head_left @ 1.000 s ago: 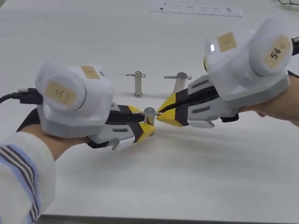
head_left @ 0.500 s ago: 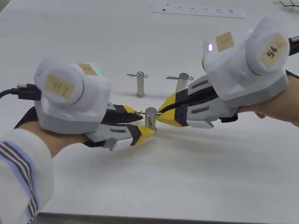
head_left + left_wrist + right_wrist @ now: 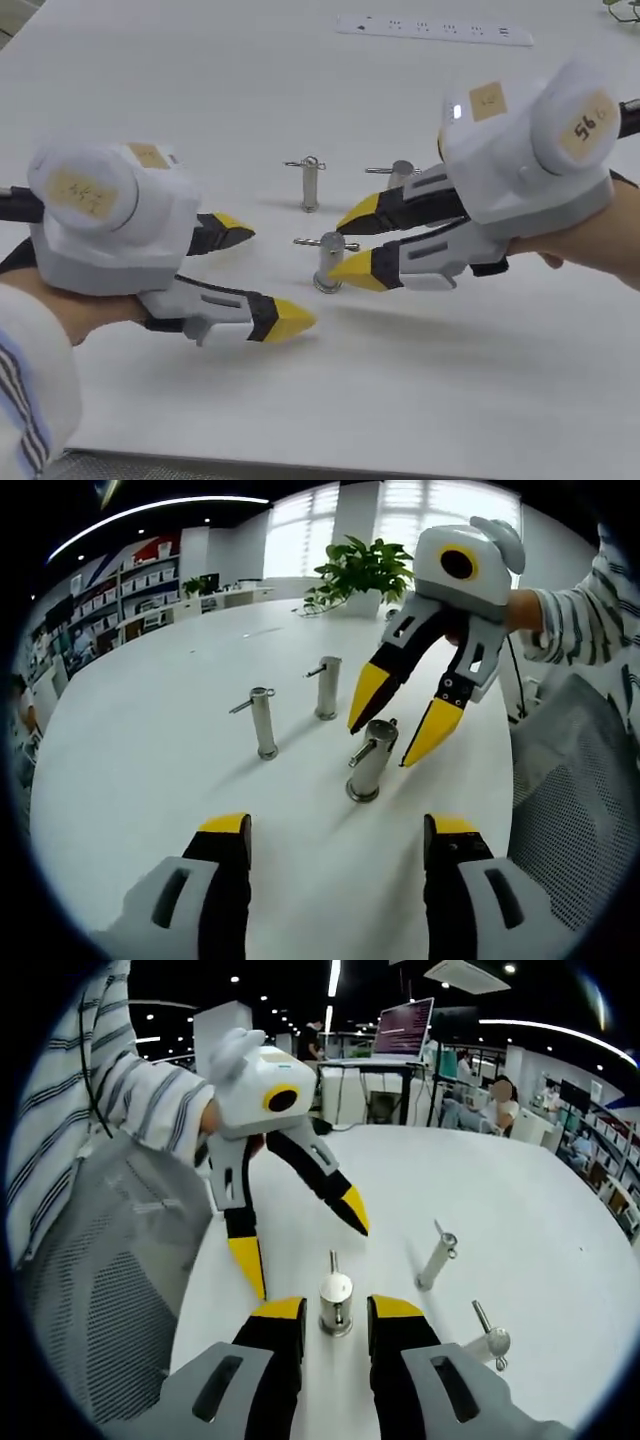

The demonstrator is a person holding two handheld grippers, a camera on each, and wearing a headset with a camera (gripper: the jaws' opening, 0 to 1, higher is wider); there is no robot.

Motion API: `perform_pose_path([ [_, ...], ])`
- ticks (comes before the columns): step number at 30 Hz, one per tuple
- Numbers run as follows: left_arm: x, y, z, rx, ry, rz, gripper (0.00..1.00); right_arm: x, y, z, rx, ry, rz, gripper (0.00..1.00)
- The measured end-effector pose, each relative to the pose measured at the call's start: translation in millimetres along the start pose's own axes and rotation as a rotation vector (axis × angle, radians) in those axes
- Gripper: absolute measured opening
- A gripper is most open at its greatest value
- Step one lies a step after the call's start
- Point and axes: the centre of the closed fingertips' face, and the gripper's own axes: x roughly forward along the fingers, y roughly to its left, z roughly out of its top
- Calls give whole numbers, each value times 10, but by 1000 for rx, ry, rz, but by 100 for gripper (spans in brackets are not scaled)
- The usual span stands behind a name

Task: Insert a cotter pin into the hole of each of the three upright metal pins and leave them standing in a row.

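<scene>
Three upright metal pins stand on the white table. The near pin [image 3: 328, 264] [image 3: 368, 768] [image 3: 336, 1305] has a cotter pin [image 3: 322, 243] through its top. The middle pin [image 3: 310, 186] [image 3: 263, 723] and the far pin [image 3: 401, 172] [image 3: 326, 687] each carry a cotter pin too. My right gripper [image 3: 347, 247] [image 3: 337, 1312] is open, with its jaws on either side of the near pin, not clamping it. My left gripper [image 3: 265, 276] [image 3: 337, 826] is open wide and stands apart to the left of that pin.
A white power strip [image 3: 435, 28] lies at the far edge of the table. The table's front edge [image 3: 300, 468] runs close below the grippers. A potted plant [image 3: 362, 568] stands beyond the table.
My left gripper has let go of the near pin, opened and drawn back to the left. My right gripper has opened off the cotter pin, which stays in the pin.
</scene>
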Motion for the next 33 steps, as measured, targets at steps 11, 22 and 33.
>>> perform_pose_path([
  [11, -109, 155, -38, 20, 5, 80, 99, 75, 3, 16, 21, -12, 0, 24],
  [22, -140, 95, -18, 24, 5, 75, 99, 139, 2, 15, 41, -21, 2, 16],
  [33, -184, 96, -6, 76, 9, 110, 99, 100, -21, -24, -6, -3, 12, 13],
])
